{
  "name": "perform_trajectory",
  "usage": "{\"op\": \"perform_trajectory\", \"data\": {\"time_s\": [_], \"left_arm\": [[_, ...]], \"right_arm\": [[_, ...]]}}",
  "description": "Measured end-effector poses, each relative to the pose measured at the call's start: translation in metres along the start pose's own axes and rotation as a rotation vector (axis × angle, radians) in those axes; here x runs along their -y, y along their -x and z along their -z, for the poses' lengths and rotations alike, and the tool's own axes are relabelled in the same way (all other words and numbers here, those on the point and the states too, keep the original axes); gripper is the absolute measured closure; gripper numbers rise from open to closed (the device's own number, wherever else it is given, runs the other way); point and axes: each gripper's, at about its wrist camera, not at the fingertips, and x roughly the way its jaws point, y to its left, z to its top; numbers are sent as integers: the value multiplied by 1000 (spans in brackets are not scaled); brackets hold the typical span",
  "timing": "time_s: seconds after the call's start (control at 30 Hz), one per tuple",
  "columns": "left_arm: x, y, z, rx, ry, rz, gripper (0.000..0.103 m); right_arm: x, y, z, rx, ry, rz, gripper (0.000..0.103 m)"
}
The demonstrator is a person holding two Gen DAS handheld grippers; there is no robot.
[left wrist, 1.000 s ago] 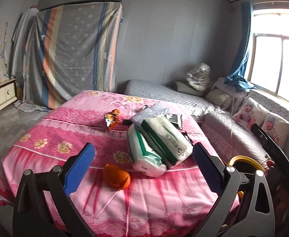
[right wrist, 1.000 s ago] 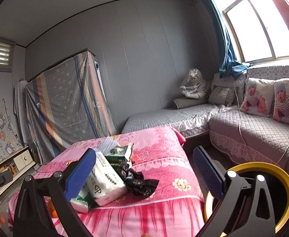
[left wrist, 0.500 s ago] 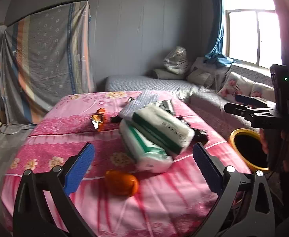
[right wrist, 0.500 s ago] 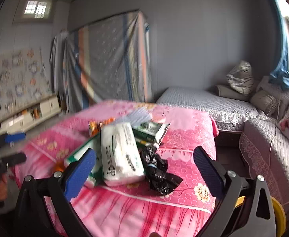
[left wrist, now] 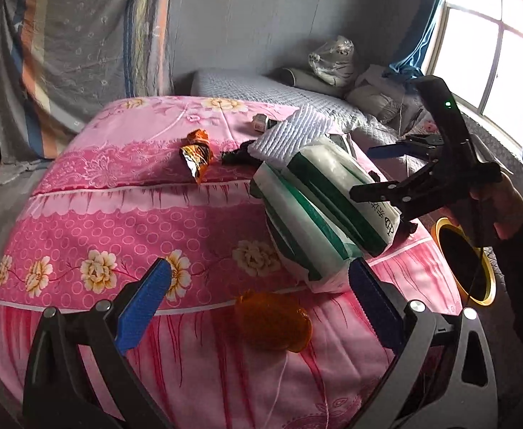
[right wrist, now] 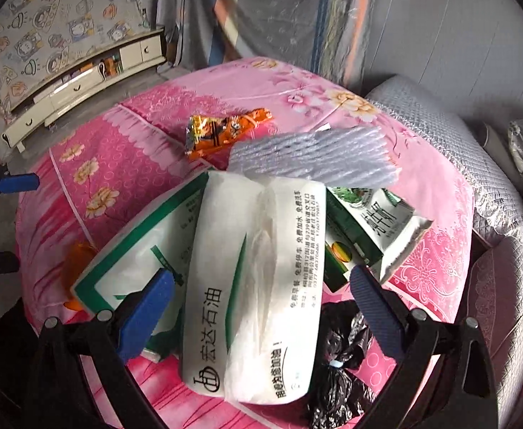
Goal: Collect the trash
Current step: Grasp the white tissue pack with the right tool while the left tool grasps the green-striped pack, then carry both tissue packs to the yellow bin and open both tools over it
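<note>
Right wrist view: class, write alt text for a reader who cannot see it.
An open blue-padded right gripper hovers over a white plastic tissue pack with green trim on a pink floral bedspread. Around the pack lie an orange snack wrapper, a white ribbed foam sheet, a green-and-white carton and a crumpled black plastic bag.

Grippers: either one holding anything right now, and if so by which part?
Nothing is held. The left gripper is open above the orange wrapper; the right gripper is open over the tissue pack, with no pad touching it.
</note>
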Motion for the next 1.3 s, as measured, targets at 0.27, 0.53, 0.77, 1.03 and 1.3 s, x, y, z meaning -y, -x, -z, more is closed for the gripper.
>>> {"op": "perform_trajectory", "data": {"time_s": [0.27,0.53,0.77,1.03,1.3], "left_arm": [[4,-21,-3,-75,-65,63,8],[16,-38,-20,-111,-96,91,8],[38,-66,-32,-177,-174,124,8],[42,-129,-45,-347,-175,158,8],[54,-157,-46,-403,-181,95,47]], "right_arm": [[10,-35,-1,-80,-77,-76,8],[-2,-25,12,-32,-84,-83,24],[33,51,33,189,-243,-228,23],[51,108,75,308,-334,-287,23],[45,137,110,373,-384,-311,23]]}}
